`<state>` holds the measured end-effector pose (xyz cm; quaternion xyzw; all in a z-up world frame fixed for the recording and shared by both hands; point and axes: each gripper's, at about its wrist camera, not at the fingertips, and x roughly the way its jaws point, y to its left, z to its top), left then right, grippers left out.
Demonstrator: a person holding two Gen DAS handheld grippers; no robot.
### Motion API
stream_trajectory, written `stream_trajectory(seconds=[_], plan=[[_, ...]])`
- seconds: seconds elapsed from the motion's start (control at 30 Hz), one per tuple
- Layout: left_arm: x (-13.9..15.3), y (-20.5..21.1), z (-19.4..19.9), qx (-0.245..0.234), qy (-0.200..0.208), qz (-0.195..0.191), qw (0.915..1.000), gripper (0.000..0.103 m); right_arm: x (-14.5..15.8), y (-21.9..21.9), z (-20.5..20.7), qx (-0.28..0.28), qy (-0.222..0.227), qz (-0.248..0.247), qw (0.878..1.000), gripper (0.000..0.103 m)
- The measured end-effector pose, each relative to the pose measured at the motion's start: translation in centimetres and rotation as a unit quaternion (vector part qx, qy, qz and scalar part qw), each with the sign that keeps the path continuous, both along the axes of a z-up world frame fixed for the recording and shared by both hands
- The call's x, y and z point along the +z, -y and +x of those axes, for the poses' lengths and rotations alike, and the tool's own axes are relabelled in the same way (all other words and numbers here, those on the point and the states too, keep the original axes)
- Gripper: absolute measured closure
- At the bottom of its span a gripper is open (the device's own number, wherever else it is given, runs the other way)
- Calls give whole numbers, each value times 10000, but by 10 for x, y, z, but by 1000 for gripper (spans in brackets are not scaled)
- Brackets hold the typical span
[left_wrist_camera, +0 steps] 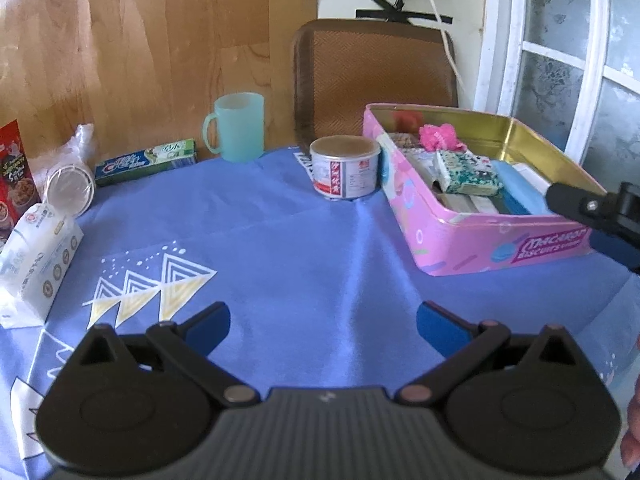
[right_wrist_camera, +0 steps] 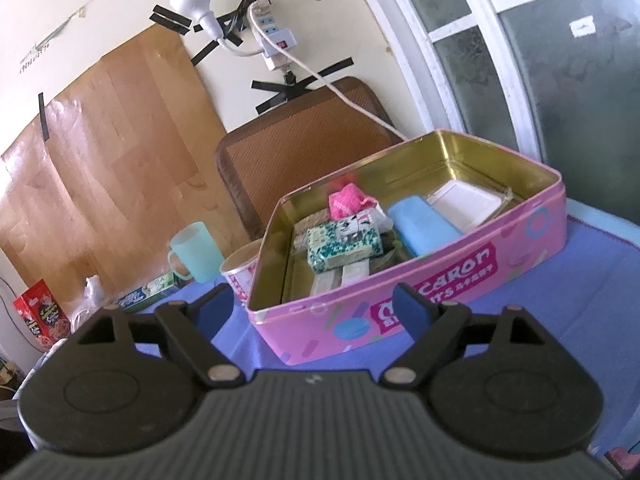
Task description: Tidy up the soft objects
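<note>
One pink tin (right_wrist_camera: pixel 440 276), two empty tools (left_wrist_camera: pixel 323 326).

left gripper (left_wrist_camera: pixel 323 326) and right gripper (right_wrist_camera: pixel 313 307) both hover, jaws wide, empty.

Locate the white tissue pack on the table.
In the left wrist view the white tissue pack lies at the far left edge of the blue tablecloth, just in front of the clear plastic cup and beside the red snack box.
</note>
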<state>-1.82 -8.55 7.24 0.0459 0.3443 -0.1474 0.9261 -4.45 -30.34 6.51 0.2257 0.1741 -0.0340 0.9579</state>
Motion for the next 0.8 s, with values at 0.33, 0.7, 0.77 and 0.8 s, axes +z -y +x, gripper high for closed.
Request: stream_trajectory(seconds=[0.33,0.7,0.77,0.8], plan=[[5,1,-2,193,182,105,9996,0,1,3,-10,-309,190,-192,9992,7],[-4,-2,3,246,-184,46,9995,0,-2,-3,-4,119,-122,-150,9997,7],[-5,-3,4,261,-212,22,9994,0,-3,-4,-3,130,-151,-143,9997,7],[-5,-4,4,272,-241,-6,9993,0,-3,-3,-3,124,-164,-138,9997,7]])
